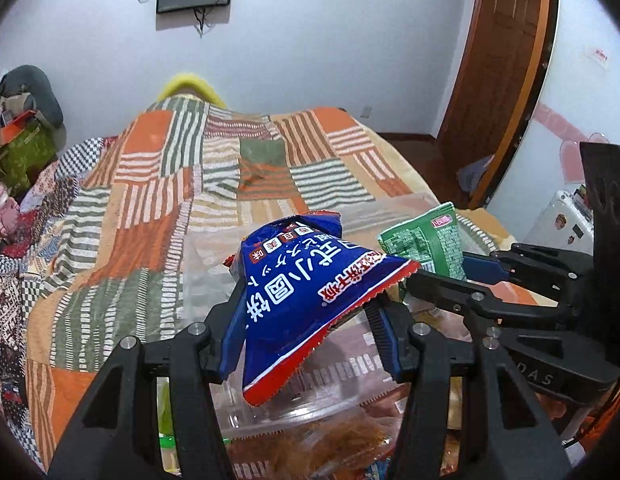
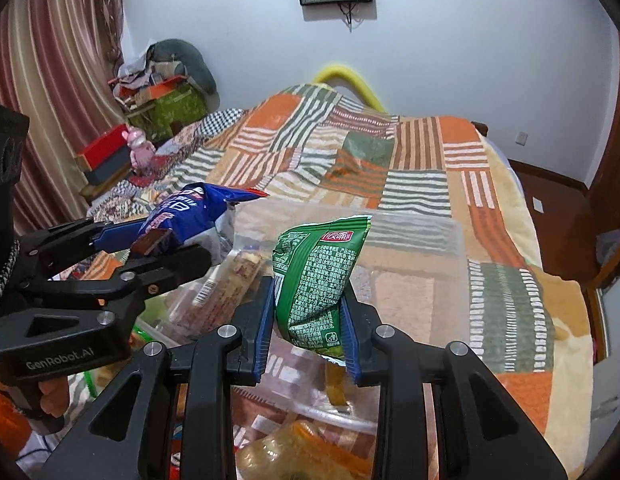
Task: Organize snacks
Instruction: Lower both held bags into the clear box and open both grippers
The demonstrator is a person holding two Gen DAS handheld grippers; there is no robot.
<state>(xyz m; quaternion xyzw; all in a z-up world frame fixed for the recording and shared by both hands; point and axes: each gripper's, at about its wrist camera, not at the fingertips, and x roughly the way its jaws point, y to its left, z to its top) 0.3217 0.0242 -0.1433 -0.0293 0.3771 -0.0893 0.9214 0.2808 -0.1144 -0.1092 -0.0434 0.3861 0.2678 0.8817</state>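
Note:
My left gripper (image 1: 306, 312) is shut on a blue snack bag (image 1: 298, 292) with a red serrated edge, held above a clear plastic bin (image 1: 294, 420). My right gripper (image 2: 308, 312) is shut on a green snack bag (image 2: 318, 276), which stands upright between the blue pads. Each gripper shows in the other's view: the right gripper (image 1: 450, 276) with the green bag (image 1: 426, 240) at the right of the left wrist view, the left gripper (image 2: 170, 244) with the blue bag (image 2: 190, 216) at the left of the right wrist view. Both bags hang over the bin (image 2: 410, 232), side by side.
The clear bin holds several other snack packs (image 2: 226, 284) and sits on a bed with an orange, green and white patchwork blanket (image 1: 150, 184). Boxes and clutter (image 2: 158, 108) stand by a curtain at the far left. A wooden door (image 1: 494, 56) is at the right.

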